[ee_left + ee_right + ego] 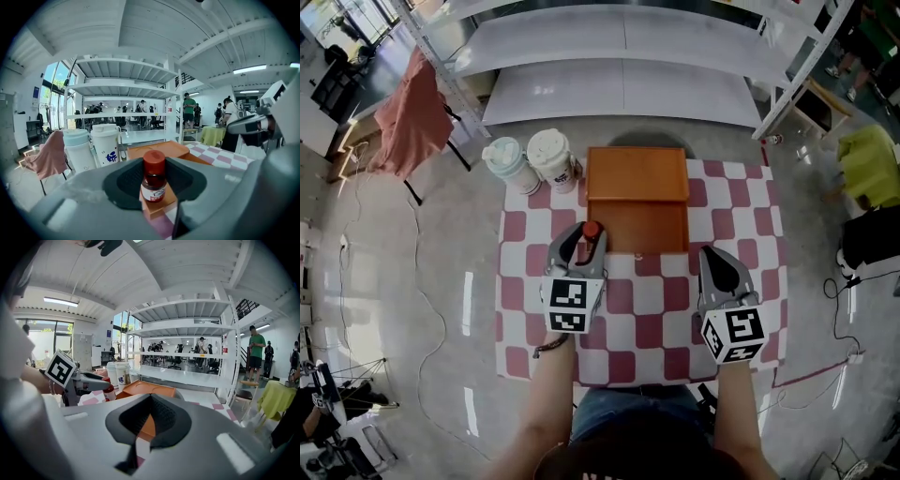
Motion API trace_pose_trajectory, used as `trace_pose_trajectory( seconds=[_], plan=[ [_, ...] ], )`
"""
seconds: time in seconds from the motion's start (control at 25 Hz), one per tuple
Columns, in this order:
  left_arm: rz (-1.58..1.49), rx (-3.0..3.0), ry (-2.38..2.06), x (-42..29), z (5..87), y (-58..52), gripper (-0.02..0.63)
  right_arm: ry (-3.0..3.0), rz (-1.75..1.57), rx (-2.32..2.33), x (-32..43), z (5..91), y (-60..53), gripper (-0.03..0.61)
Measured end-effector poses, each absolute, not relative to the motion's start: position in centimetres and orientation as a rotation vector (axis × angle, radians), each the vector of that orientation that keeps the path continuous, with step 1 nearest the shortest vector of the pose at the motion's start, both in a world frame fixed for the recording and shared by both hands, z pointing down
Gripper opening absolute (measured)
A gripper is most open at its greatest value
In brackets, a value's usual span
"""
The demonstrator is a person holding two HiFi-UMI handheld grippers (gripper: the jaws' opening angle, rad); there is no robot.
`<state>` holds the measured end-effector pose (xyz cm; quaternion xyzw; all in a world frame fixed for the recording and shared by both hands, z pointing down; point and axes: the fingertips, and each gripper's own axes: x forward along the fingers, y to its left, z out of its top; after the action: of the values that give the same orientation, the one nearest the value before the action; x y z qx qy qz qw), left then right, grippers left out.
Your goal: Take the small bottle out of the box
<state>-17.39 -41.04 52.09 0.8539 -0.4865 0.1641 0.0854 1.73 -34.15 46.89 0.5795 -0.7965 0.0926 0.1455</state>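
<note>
Head view looked steeply down on the checkered table (647,309); both gripper views faced low across it, sharing the orange box (159,149) and shelving (126,89).

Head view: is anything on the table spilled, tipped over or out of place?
Nothing stands out. The small bottle is upright in the left claw, its cap on; the box and the two cups stand upright, with no spill.
</note>
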Motion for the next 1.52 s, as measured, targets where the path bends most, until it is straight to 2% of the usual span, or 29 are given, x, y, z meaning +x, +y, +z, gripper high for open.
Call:
trace_pose_trajectory(
  seconds=[0.8, 1.52],
  plan=[
    [0.386, 2.582, -1.631, -17.3, 44.4, -37.4, 0.143, -2.434, 0.105, 1.637, 2.2, 40.5, -32.4, 0.002],
    [0.251, 2.72, -1.747, -16.7, 34.1, -33.8, 0.144, -2.587, -0.167, 1.659, 1.8, 31.3, -31.0, 0.0]
  ],
)
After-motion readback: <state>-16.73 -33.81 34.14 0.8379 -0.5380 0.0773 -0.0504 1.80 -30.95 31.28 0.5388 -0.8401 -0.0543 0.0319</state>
